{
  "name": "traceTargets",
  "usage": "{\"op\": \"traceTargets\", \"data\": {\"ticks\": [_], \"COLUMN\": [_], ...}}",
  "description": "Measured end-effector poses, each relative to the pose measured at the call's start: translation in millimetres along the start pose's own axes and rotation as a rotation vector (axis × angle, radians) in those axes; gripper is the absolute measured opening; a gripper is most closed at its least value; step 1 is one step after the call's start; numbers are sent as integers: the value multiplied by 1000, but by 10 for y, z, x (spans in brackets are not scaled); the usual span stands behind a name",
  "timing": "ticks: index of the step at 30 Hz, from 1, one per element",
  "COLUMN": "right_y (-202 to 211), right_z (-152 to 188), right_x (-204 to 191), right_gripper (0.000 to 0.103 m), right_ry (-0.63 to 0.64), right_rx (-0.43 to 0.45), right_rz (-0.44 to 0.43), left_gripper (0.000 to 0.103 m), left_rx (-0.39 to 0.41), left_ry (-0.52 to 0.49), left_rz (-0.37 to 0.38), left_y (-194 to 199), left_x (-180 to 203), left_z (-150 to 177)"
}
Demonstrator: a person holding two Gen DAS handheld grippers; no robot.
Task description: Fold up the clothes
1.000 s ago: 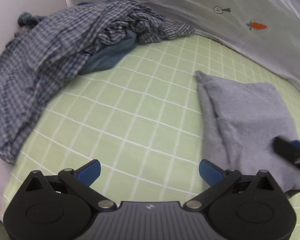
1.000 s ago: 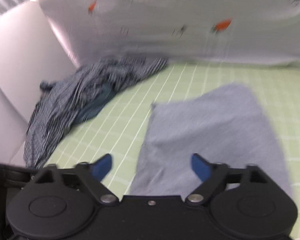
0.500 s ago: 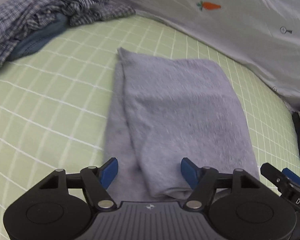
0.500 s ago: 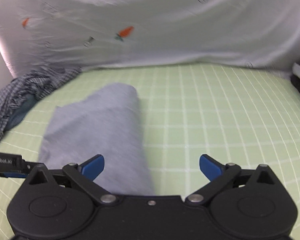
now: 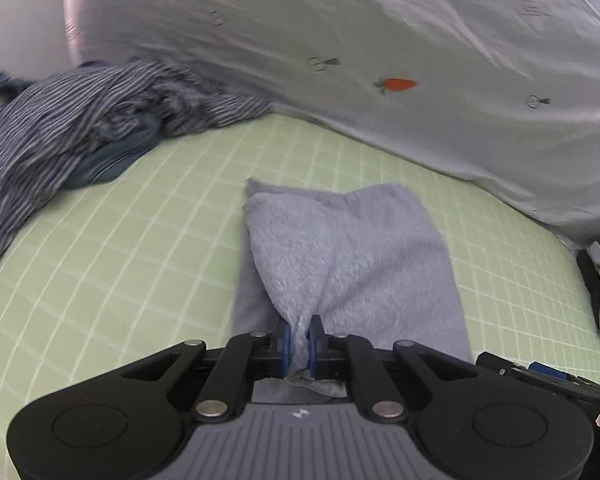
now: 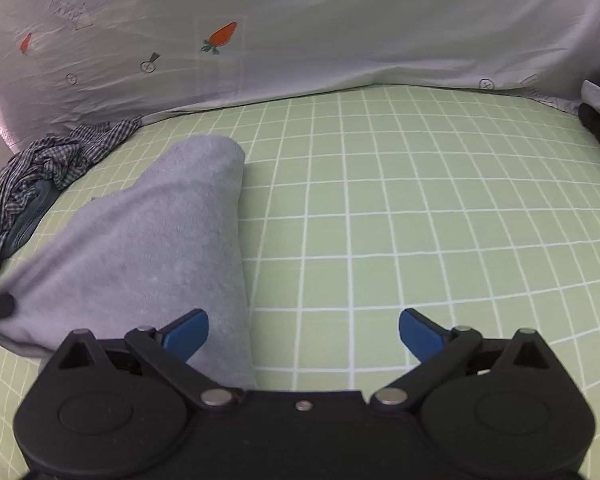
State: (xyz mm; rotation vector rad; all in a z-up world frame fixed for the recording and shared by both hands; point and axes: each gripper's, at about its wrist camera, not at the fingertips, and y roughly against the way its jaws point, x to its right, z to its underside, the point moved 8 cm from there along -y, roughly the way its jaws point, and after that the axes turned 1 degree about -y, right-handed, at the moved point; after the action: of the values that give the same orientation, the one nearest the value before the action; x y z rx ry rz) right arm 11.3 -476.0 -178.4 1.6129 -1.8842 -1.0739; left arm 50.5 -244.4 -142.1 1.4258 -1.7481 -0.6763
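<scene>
Pinching grey towel (image 5: 352,256): left claw (image 5: 299,340)

A folded grey towel (image 5: 352,248) lies lengthwise on the green checked sheet (image 5: 148,240), its near edge pinched up.

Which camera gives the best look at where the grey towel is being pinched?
The left wrist view: the left tool is shut on the towel edge at centre. The right wrist view shows only the towel's bulk, pulled taut leftward.
</scene>
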Motion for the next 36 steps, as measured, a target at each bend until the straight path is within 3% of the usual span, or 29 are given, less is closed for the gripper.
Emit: {"op": "traceTargets", "data": {"ticks": [4,5,9,12,20,28,31,33,34,36], "right_y": [-40,-47,29,41,-234,-752,-905,-968,-974,-940], "right_z": [25,25,-51,-113,-349,-569,-578,-557,-537,-508], "right_x": [-102,-124,-187,-262,-685,-861,-875,-866,-859,-854], "right_gripper": [103,103,103,103,103,103,101,87,72,64], "right_ry": [14,17,27,20,104,55,-13,-111,-166,-231], "right_rx": [-18,-21,11,19,-28,-129,-183,-232,-249,-258], "right_rz": [-11,-13,-17,-60,-150,-214,-256,-300,-324,-354], "left_gripper": [19,25,69,72,72,84,79,52,49,29], "left_rx": [-175,-179,-106,-72,-150,-203,-215,-226,-232,-240], "left_ry": [98,124,170,130,78,30,-18,-24,-24,-19], "left_rz": [-65,-63,-32,-23,3,64,99,128,141,164], "left_y": [-356,-370,-321,-368,-788,-1196,-1262,-1282,-1290,-1300], "left_x": [-318,-360,-438,-446,-508,-433,-341,-275,-240,-176], "left_z": [361,378,215,36,-115,-287,-348,-354,-350,-339]}}
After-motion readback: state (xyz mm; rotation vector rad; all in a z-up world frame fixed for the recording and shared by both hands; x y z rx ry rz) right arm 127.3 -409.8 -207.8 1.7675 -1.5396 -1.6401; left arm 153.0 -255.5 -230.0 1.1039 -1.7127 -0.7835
